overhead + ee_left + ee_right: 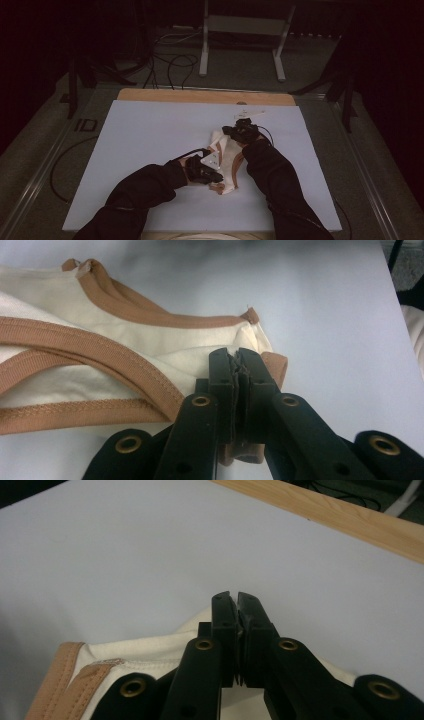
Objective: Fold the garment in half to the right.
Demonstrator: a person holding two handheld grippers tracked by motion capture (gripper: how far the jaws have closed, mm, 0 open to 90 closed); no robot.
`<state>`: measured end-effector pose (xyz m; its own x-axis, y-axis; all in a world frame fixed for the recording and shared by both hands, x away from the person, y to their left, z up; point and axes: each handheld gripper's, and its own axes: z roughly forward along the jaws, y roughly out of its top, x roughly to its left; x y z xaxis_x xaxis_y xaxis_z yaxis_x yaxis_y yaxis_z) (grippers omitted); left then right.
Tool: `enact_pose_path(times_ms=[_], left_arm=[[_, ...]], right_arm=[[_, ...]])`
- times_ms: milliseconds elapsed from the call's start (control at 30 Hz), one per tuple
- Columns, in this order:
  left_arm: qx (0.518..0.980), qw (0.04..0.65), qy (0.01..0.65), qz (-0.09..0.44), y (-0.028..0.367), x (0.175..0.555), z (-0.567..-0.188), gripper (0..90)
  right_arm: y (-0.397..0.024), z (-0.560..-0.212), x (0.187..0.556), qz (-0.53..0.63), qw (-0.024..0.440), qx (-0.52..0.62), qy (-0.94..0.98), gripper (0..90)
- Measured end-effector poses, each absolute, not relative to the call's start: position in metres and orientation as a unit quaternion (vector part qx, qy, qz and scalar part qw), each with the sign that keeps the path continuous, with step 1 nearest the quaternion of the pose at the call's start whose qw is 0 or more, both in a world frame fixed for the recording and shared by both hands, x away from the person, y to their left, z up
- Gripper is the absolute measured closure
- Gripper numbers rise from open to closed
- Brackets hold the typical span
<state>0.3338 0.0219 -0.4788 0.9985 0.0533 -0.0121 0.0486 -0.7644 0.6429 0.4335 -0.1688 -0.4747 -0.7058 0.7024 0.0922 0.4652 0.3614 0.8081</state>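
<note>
Cream garment (100,347) with tan trim, bunched, clamped in left claw (238,357) and right claw (236,600).

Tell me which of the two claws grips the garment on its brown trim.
The left claw: its jaws are shut on the garment at a brown-trimmed corner. The right claw pinches plain cream cloth.

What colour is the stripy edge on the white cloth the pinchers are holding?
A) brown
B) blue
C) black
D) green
A: the cream garment has a tan-brown trim along its edges, seen in the left gripper view where the left gripper pinches it.
</note>
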Motion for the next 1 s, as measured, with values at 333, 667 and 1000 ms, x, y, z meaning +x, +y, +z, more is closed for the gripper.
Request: enact_pose_path(times_ms=[333,667,1000], left_arm=[[0.942,0.333,0.038,-0.008,0.000,0.340,-0.487,87.0],[0.942,0.330,0.057,-0.009,-0.016,0.344,-0.492,86.8],[0.939,0.338,0.068,-0.011,-0.020,0.345,-0.494,84.1]], right_arm=[[-0.186,-0.484,0.437,0.438,0.139,0.364,0.810,87.4],[-0.195,-0.495,0.446,0.442,0.142,0.375,0.802,87.1],[-0.201,-0.494,0.447,0.444,0.141,0.381,0.799,80.9]])
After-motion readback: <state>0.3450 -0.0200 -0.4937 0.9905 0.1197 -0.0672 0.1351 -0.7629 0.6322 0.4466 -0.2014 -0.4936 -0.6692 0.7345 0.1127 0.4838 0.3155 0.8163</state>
